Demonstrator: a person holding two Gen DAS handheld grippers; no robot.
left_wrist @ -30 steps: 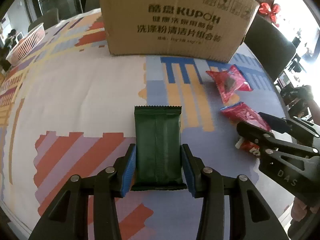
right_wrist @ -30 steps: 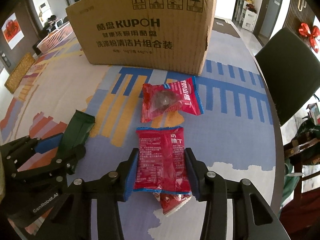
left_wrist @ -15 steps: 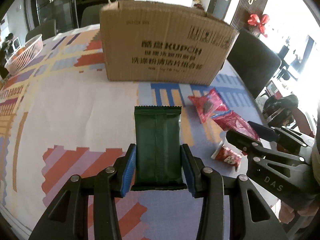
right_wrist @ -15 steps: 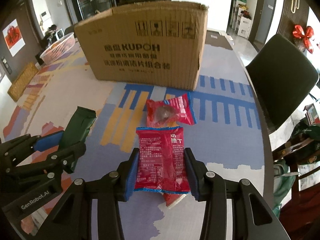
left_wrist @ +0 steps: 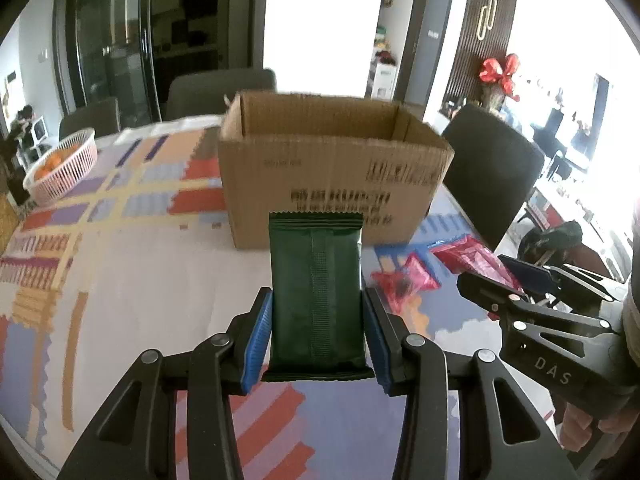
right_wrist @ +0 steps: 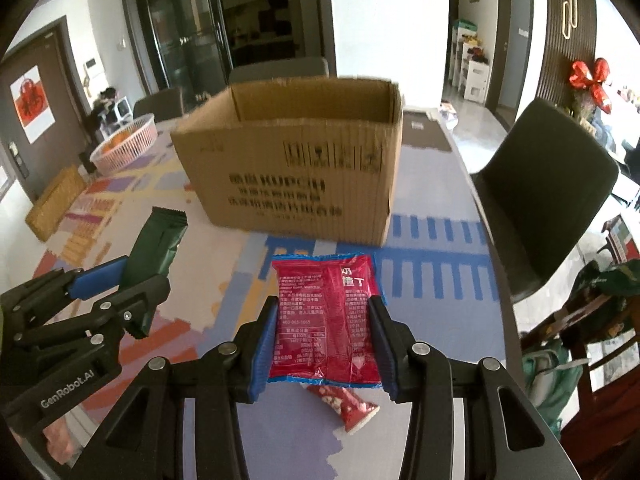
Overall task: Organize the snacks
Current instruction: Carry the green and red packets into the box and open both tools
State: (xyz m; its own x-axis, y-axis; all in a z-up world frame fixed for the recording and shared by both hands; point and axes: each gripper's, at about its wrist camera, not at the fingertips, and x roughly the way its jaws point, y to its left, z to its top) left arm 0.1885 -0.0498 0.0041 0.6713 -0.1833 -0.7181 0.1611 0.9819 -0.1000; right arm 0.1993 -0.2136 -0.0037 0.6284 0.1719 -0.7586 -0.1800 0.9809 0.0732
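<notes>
My left gripper [left_wrist: 317, 334] is shut on a dark green snack packet [left_wrist: 316, 292] and holds it above the table, in front of the open cardboard box [left_wrist: 332, 176]. It also shows in the right wrist view [right_wrist: 116, 280] with the green packet [right_wrist: 160, 240]. My right gripper [right_wrist: 324, 344] is shut on a red snack packet [right_wrist: 326, 316], also raised, facing the box [right_wrist: 296, 168]. In the left wrist view the right gripper [left_wrist: 516, 284] holds the red packet [left_wrist: 472, 258]. A red packet [left_wrist: 404, 282] lies on the table. A small red packet [right_wrist: 348, 404] lies below my right gripper.
The table has a patterned cloth [left_wrist: 120, 264]. A pink basket with oranges [left_wrist: 60, 164] stands at the far left. Dark chairs stand at the right [right_wrist: 548, 196] and behind the box [left_wrist: 220, 92].
Both grippers have lifted their packets up off the table. The box's open top has come into view. The packets on the table now look lower and further off.
</notes>
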